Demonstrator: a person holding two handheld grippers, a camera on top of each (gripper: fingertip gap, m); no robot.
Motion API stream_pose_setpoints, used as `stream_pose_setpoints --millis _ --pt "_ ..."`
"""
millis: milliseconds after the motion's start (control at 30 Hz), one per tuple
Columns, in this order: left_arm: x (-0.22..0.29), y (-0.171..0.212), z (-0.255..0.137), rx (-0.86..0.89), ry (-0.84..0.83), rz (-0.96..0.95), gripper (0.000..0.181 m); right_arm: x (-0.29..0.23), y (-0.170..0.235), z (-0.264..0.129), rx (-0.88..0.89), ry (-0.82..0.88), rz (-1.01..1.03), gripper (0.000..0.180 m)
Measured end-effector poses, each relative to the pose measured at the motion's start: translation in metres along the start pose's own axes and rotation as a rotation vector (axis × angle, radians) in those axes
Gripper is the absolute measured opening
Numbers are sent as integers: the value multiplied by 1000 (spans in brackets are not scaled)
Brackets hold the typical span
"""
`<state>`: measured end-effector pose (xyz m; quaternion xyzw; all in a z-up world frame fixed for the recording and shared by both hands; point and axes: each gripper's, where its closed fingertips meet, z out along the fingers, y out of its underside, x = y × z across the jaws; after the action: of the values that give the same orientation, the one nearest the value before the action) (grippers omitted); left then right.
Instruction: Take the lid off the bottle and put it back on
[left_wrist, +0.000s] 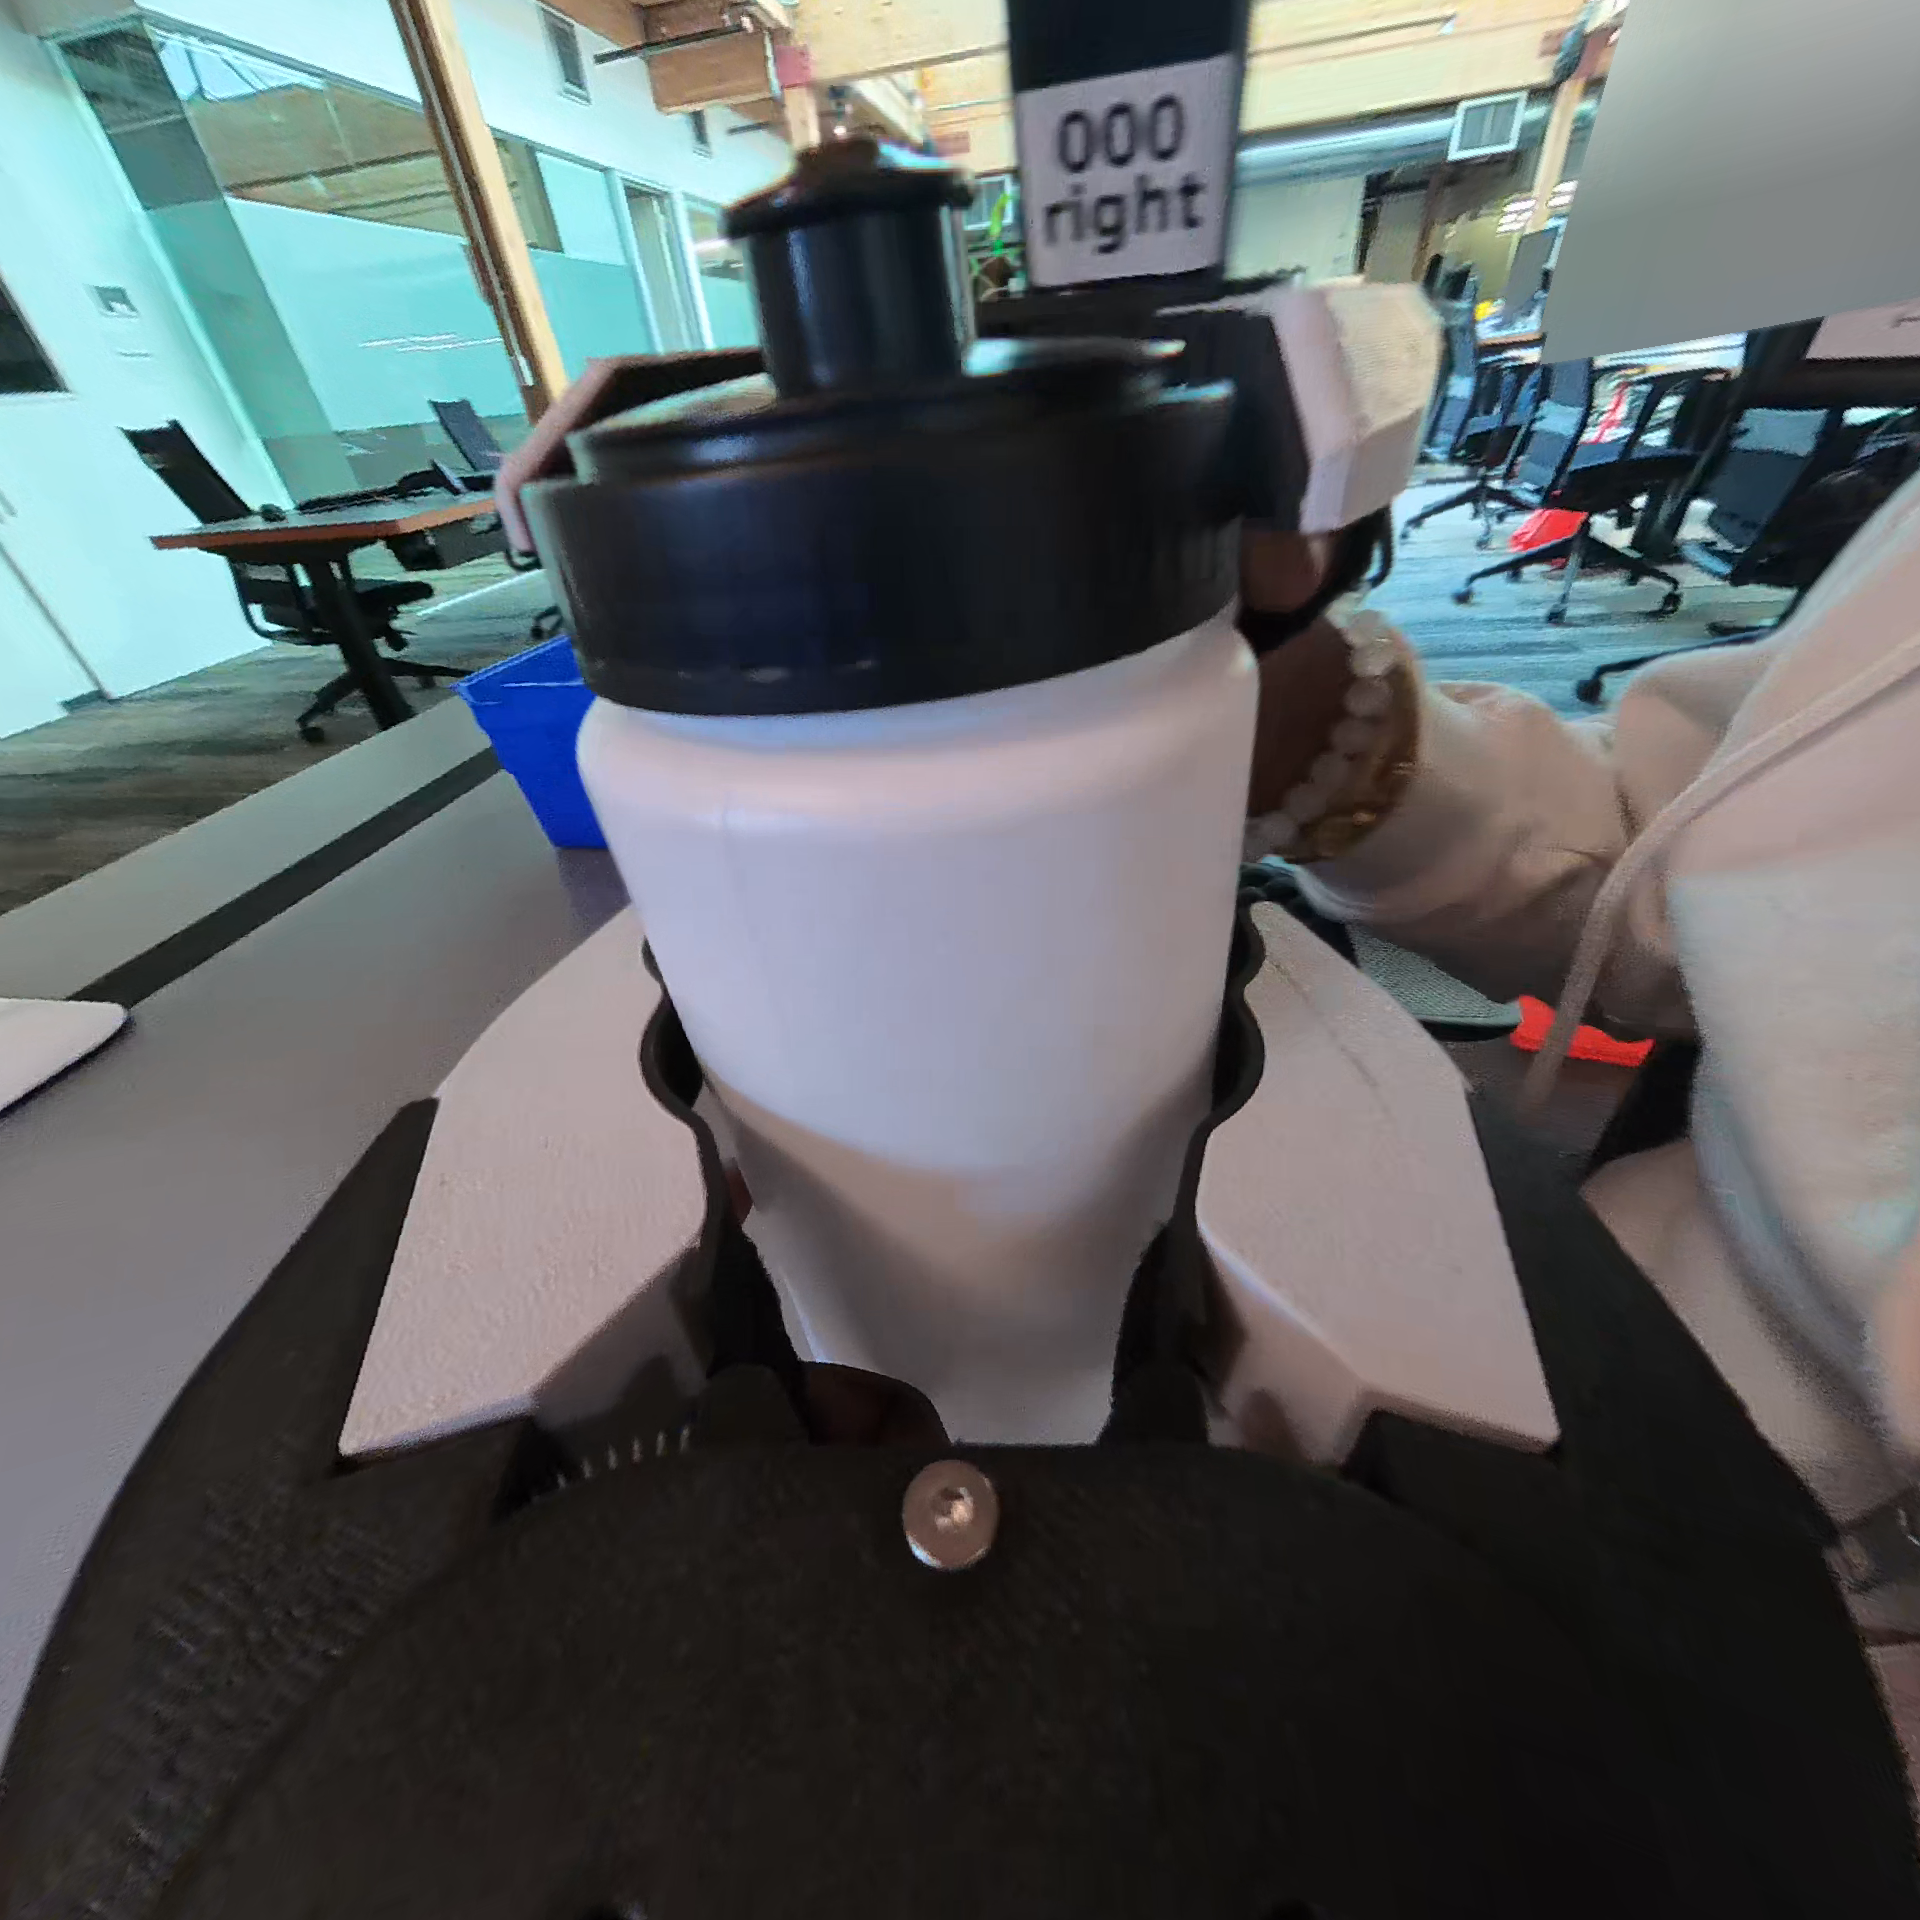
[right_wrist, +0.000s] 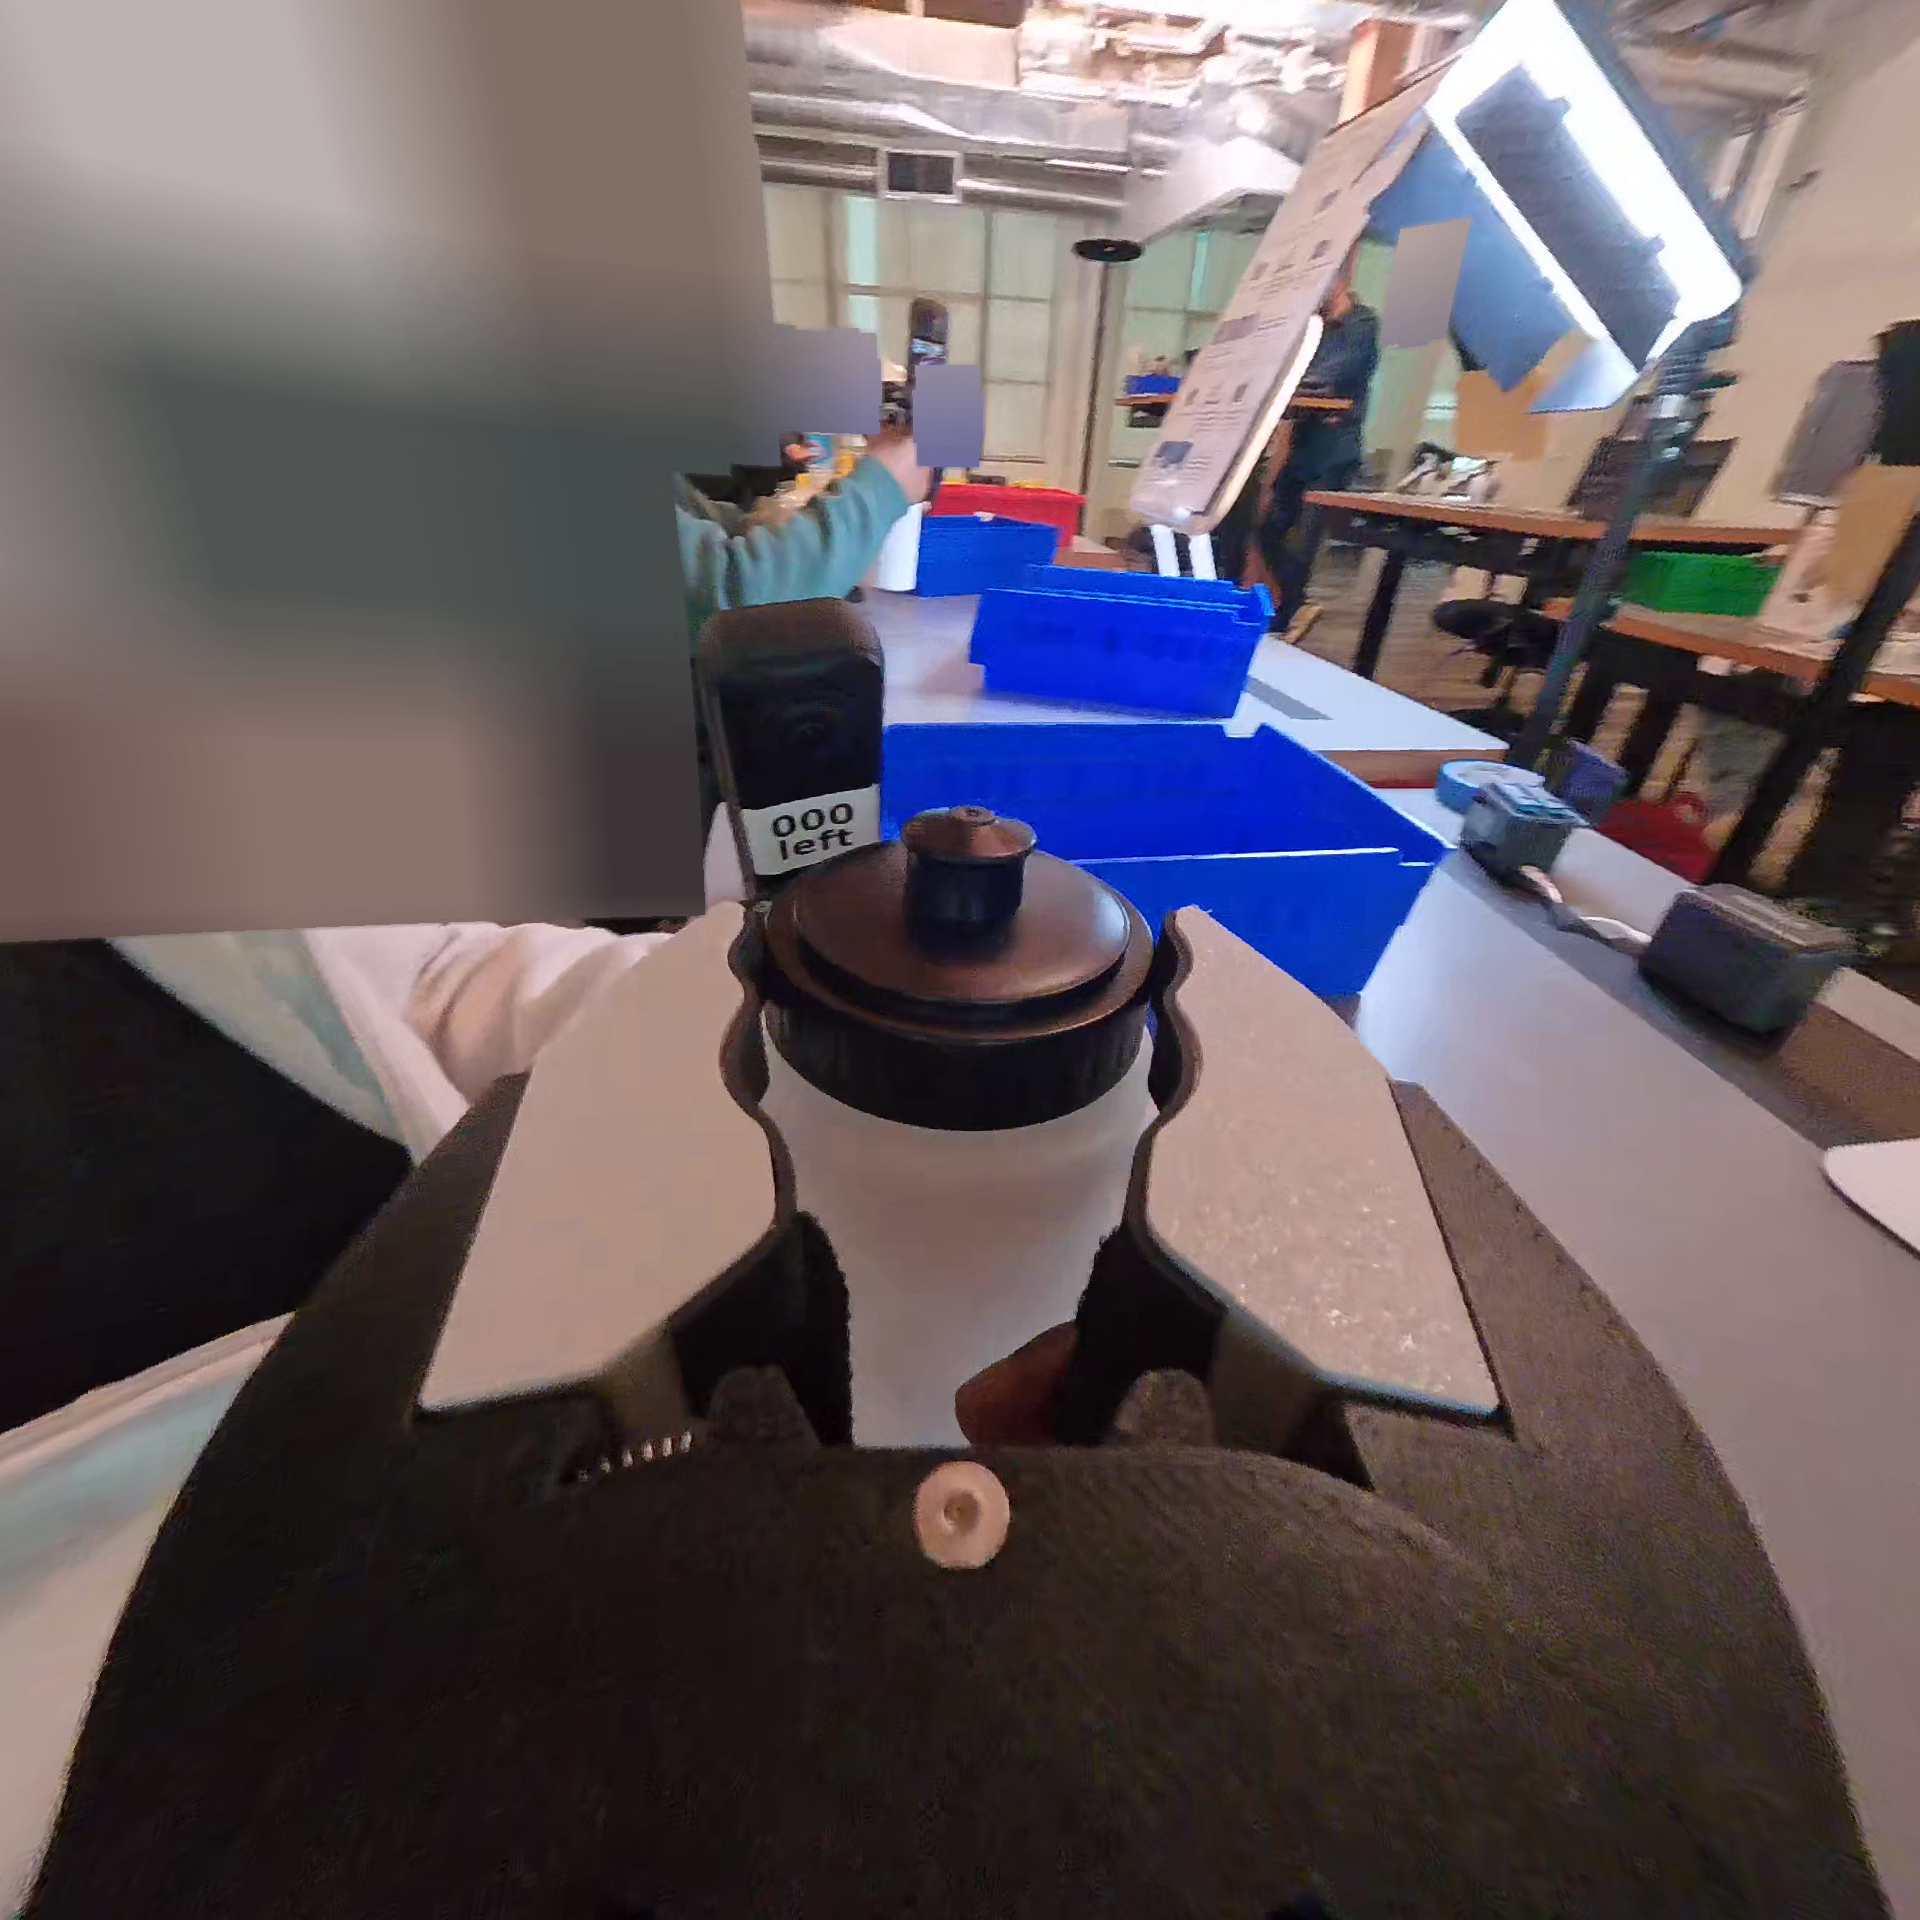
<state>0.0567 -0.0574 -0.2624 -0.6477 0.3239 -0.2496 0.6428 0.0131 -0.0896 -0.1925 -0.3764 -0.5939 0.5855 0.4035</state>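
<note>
Left tool (left_wrist: 951, 1039) clamping white bottle (left_wrist: 935, 935) body, right tool (right_wrist: 951, 997) apparently gripping black lid (right_wrist: 961, 987) rim

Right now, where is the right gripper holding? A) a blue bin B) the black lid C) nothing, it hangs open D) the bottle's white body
B: in the right wrist view the right gripper has its fingertips closed on either side of the black lid, while the left gripper clamps the white bottle body lower down.
</note>
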Motion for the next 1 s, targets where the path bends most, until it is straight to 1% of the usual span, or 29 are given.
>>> stream_pose_setpoints --millis 167,200,267,300,367,400,467,533,600,633,733,900,933,1000 --pt "10 -1 0 10 60 22 99 -14 1 -3 -18 -343 -10 73" --pt "11 -1 0 10 64 21 99 -16 0 -5 -6 -395 -9 73" --pt "8 0 1 6 46 12 99 -14 -1 -5 38 -421 8 73" --pt "5 0 0 3 26 14 98 -10 -3 -4 69 -387 37 73" --pt "0 1 0 -4 -17 27 99 3 -13 -4 150 -241 90 91" --pt "-2 1 0 -4 -28 24 99 7 -14 -5 156 -162 97 94" --pt "-6 1 0 -7 -58 19 99 8 -10 -4 126 -9 59 95" --pt "-8 1 0 -10 -76 20 99 1 -3 1 56 98 -15 97" --pt "-6 1 0 -9 -63 32 98 2 3 4 -16 187 -63 81" --pt "-4 1 0 -8 -54 38 98 3 3 3 -22 189 -85 75" --pt "1 0 -1 -4 -12 28 98 -3 3 4 -41 15 -27 75" --pt "16 -1 1 6 93 23 99 -21 1 -3 8 -395 3 74" --pt "15 -1 0 7 89 17 99 -20 0 -4 31 -430 26 74" --pt "11 -1 -1 12 72 3 99 -14 -3 -2 86 -414 66 74"
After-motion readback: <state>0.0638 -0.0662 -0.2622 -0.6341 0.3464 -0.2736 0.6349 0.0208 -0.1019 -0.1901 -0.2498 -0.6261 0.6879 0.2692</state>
